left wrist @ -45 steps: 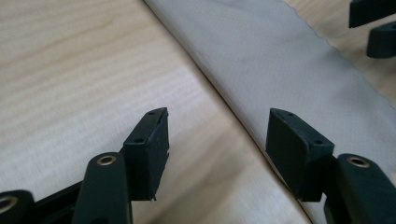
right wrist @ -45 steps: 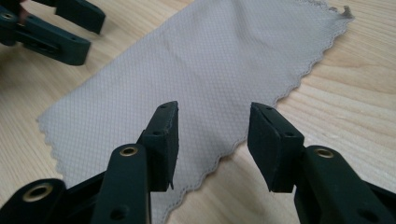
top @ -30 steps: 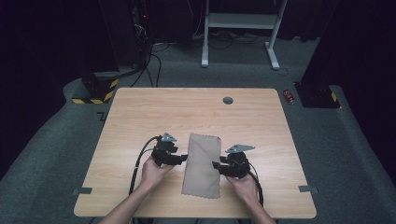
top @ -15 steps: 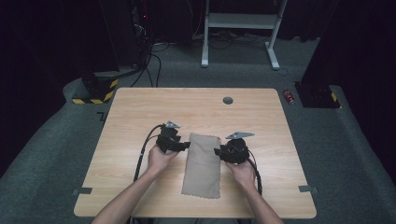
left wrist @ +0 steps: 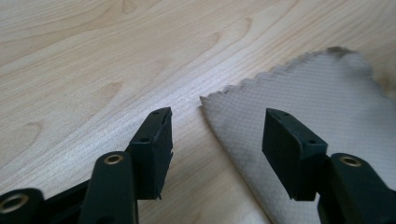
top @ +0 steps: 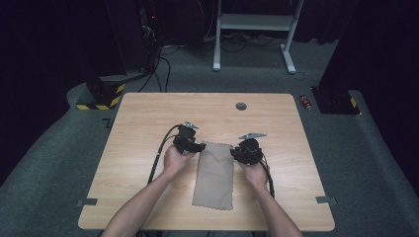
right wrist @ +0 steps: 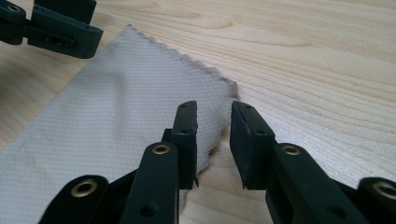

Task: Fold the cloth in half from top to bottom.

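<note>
A beige cloth (top: pixel 214 175) lies flat on the wooden table (top: pixel 148 113), long side running away from me. My left gripper (top: pixel 196 146) is at its far left corner. In the left gripper view, this gripper (left wrist: pixel 215 135) straddles the cloth (left wrist: pixel 317 93) edge, one jaw over bare wood and one over fabric; its jaws have just been closing a little and still stand wide. My right gripper (top: pixel 236 151) is at the far right corner. There the right gripper (right wrist: pixel 214 135) has just been closing: a narrow gap remains, with the cloth (right wrist: pixel 107 116) edge in it, not pinched.
A round grommet (top: pixel 240 105) sits near the table's far edge. Cables trail from both grippers toward me. Behind the table stand a white frame (top: pixel 252 24), a yellow-black striped base (top: pixel 99 96) and a small red object (top: pixel 306 102) on the carpet.
Both hands have moved away from me along the cloth's long sides to its far corners. The right gripper's jaws have drawn closer together.
</note>
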Demonstrator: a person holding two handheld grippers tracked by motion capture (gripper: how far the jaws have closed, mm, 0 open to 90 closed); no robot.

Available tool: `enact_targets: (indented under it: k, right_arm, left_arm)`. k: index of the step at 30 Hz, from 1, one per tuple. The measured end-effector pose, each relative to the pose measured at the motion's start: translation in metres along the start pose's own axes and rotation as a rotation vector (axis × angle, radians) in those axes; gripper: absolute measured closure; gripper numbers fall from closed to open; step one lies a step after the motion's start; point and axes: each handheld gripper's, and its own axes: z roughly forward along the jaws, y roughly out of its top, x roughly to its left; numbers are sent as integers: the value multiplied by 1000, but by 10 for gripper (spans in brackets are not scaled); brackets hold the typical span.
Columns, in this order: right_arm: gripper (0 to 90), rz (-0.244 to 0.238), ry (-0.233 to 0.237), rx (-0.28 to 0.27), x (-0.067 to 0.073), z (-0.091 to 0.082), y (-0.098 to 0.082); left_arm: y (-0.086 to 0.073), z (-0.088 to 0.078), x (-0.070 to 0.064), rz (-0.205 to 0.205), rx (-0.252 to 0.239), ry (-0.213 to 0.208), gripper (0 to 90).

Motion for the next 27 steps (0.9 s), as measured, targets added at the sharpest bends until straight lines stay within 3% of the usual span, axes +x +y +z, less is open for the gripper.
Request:
enact_targets:
  k: [5, 8, 11, 18, 23, 27]
  right_arm:
    - [699, 34, -16, 9, -4, 6, 9]
    - [678, 38, -35, 43, -5, 12, 11]
    - [662, 43, -42, 38, -5, 16, 15]
    - [670, 46, -60, 64, -3, 28, 14]
    - [729, 13, -67, 81, 0, 28, 15]
    - [781, 13, -59, 84, -3, 27, 15]
  left_arm:
    - [-1, 10, 1, -27, 2, 17, 445]
    - [0, 10, 3, -22, -1, 22, 451]
    - [0, 11, 2, -7, -1, 33, 456]
    - [1, 13, -6, 74, 18, 75, 469]
    - [6, 14, -8, 84, 45, 73, 497]
    - [7, 14, -10, 96, 50, 62, 543]
